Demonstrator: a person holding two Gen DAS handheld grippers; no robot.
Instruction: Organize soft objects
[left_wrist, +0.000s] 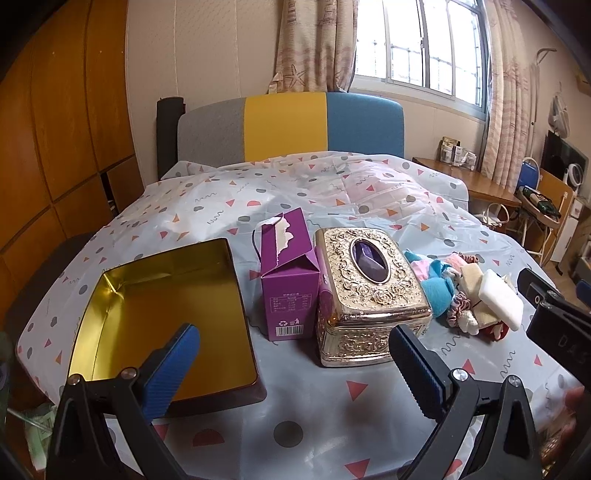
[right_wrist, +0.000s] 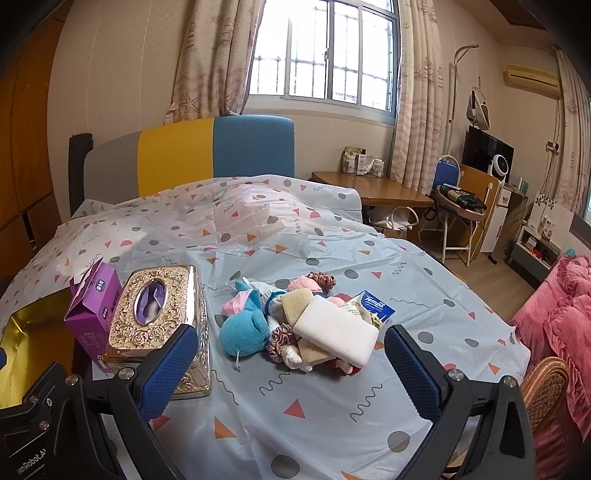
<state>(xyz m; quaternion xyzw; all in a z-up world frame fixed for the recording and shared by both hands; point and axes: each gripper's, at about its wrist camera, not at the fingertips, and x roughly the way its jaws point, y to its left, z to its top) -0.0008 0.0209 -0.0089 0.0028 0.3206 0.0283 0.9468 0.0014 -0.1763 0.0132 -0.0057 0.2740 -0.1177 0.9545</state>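
A heap of soft things (right_wrist: 295, 325) lies on the patterned sheet: a teal plush (right_wrist: 243, 328), a white sponge (right_wrist: 336, 334), a beige cloth (right_wrist: 295, 301), scrunchies (right_wrist: 282, 338) and a blue Tempo tissue pack (right_wrist: 376, 306). In the left wrist view the heap (left_wrist: 469, 291) sits at the right. An empty gold tin (left_wrist: 162, 317) lies at the left. My left gripper (left_wrist: 295, 369) is open, hovering before the tin and the ornate gold tissue box (left_wrist: 369, 291). My right gripper (right_wrist: 291, 365) is open, just short of the heap, empty.
A purple carton (left_wrist: 288, 284) stands between the tin and the ornate box (right_wrist: 162, 314). The bed's headboard (left_wrist: 288, 125) is behind. A wooden desk (right_wrist: 373, 190), chairs and a pink blanket (right_wrist: 554, 314) are at the right. The right gripper's body (left_wrist: 554, 317) shows at the left view's edge.
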